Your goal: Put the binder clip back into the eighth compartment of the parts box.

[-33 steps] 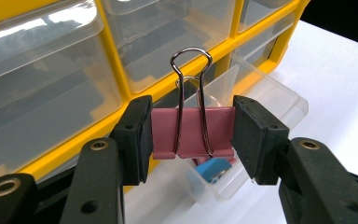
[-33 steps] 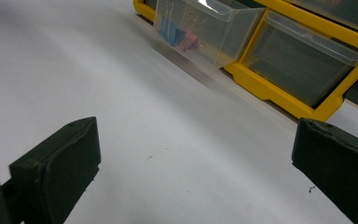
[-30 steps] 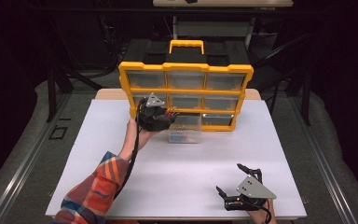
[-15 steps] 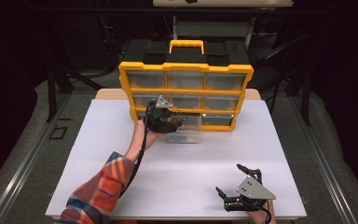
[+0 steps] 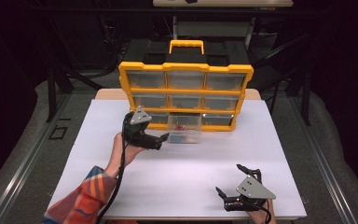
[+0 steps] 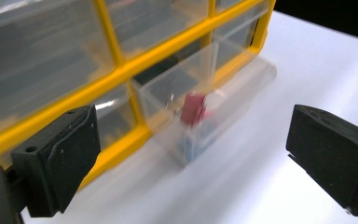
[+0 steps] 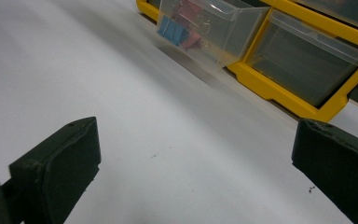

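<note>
Clear drawer (image 5: 184, 129) drawn partway out of the bottom row of the yellow organizer (image 5: 185, 95), its front end resting on the white counter (image 5: 177, 177); red and blue clips (image 7: 179, 29) lie inside. The left gripper (image 5: 161, 141) sits just left of the drawer front, its jaws having just been opening, now wide apart with nothing between them. The right gripper (image 5: 235, 198) rests near the counter's front edge, jaws spread and empty. Risks, as judged: a sideways brush by the left jaws could skew or tip the unsupported drawer; pulling further may free it from its slot and spill the clips.
</note>
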`<state>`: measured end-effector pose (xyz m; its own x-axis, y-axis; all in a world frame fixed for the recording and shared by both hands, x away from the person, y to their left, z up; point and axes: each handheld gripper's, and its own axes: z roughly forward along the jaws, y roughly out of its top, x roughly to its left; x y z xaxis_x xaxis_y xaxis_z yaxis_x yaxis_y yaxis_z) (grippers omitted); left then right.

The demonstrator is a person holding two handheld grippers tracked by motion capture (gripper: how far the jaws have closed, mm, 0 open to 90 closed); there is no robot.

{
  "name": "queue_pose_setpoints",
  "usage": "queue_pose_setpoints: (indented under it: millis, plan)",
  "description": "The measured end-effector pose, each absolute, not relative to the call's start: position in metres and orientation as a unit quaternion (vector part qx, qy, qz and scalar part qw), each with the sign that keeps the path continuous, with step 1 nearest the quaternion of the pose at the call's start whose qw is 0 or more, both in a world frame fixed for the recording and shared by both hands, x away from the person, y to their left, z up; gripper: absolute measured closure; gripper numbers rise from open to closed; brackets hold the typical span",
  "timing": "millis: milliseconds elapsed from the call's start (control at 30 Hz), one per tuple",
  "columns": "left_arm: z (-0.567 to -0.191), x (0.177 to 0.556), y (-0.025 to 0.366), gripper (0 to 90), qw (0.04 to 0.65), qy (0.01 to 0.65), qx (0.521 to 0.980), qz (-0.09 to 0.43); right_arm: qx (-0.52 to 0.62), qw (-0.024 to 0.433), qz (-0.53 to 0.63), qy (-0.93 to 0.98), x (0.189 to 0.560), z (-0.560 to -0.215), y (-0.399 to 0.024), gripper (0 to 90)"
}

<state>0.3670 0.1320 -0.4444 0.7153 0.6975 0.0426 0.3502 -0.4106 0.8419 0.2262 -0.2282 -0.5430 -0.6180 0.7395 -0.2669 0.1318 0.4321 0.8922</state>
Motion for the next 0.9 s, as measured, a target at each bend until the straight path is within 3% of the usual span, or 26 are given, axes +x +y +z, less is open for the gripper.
queue_pose_setpoints:
  millis: [267,900]
  plan:
    - [-0.471,0.336,0.165,0.1,0.455,0.333,0.802,0.197,0.278,0.334,0.453,0.778,0.226,-0.544,-0.227,0.5]
    - [-0.525,0.289,0.206,0.1,0.427,0.365,0.807,0.183,0.285,0.332,0.455,0.776,0.226,-0.543,-0.227,0.5]
